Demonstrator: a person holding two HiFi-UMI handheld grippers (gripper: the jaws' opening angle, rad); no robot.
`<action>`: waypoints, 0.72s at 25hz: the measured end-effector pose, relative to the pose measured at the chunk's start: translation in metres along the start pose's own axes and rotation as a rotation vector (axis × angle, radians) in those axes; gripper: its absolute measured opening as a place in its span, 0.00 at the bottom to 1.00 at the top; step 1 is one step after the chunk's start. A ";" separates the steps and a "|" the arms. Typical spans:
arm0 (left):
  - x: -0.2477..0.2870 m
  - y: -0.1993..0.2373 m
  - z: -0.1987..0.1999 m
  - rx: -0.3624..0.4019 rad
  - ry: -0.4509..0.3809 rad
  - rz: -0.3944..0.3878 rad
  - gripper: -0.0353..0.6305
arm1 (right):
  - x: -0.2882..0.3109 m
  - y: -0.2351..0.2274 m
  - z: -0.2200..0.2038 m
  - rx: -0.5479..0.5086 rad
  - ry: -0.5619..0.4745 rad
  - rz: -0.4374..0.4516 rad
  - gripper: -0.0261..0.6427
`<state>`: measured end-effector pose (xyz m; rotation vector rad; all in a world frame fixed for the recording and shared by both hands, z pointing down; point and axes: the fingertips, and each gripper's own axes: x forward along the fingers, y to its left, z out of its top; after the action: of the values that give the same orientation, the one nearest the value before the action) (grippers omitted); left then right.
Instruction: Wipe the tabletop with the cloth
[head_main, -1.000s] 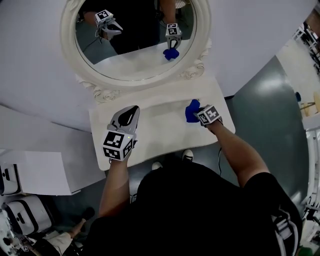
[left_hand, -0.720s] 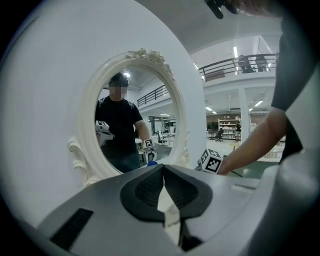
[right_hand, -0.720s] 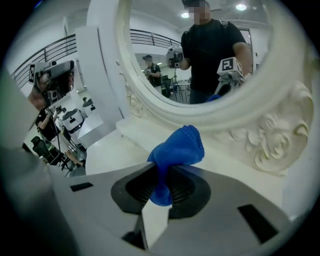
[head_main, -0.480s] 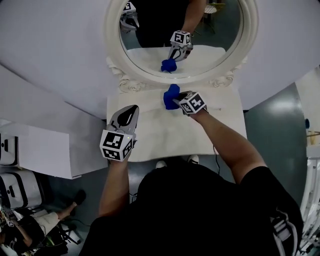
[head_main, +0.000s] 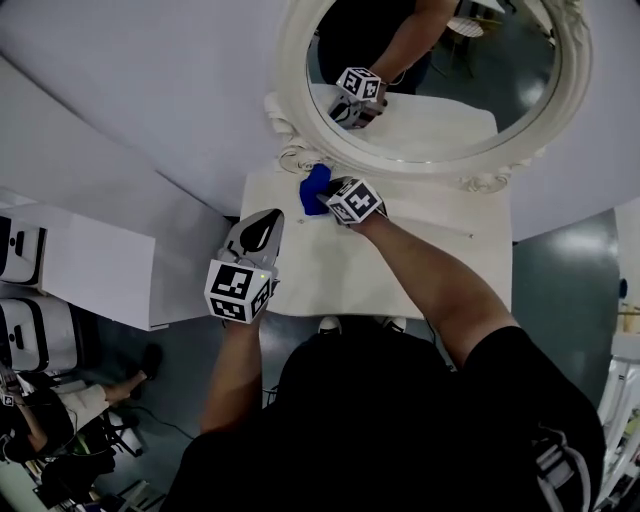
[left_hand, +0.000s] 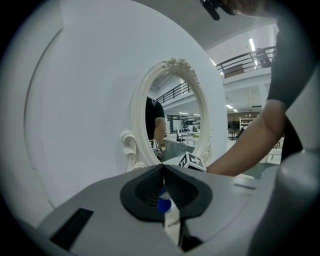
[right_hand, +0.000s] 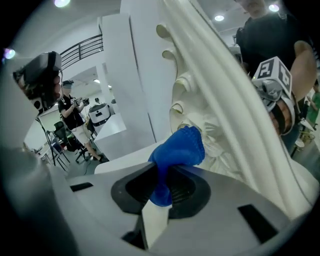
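Observation:
A bunched blue cloth (head_main: 315, 189) (right_hand: 176, 150) presses on the back left part of the white tabletop (head_main: 430, 260), close to the base of the oval mirror's ornate frame (head_main: 300, 155). My right gripper (head_main: 326, 196) (right_hand: 165, 172) is shut on the cloth, which sticks out past its jaws. My left gripper (head_main: 258, 232) (left_hand: 163, 186) hovers at the table's left front edge, jaws together with nothing between them. Past its tips, in the left gripper view, the blue cloth (left_hand: 163, 202) and the right gripper's marker cube (left_hand: 192, 161) show.
The white-framed mirror (head_main: 440, 60) leans on the white wall behind the table and reflects the right gripper. A white cabinet (head_main: 90, 270) stands left of the table. A seated person (head_main: 45, 420) and cases are at lower left on grey floor.
My right gripper has swept the blue cloth from the table's right side across to its back left corner. The left gripper has held its place by the left edge.

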<state>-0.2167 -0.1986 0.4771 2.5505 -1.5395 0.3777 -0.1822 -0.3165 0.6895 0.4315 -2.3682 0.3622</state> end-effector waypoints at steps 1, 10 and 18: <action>-0.002 0.003 -0.002 -0.004 0.004 0.006 0.07 | 0.009 0.005 0.004 0.001 -0.004 0.014 0.11; -0.013 0.017 -0.020 -0.028 0.044 0.043 0.07 | 0.063 0.039 0.009 -0.059 0.050 0.121 0.11; -0.008 0.012 -0.024 -0.039 0.055 0.033 0.07 | 0.061 0.013 -0.028 -0.026 0.129 0.070 0.11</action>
<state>-0.2344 -0.1918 0.4980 2.4675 -1.5555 0.4142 -0.2139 -0.3065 0.7494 0.3045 -2.2638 0.3794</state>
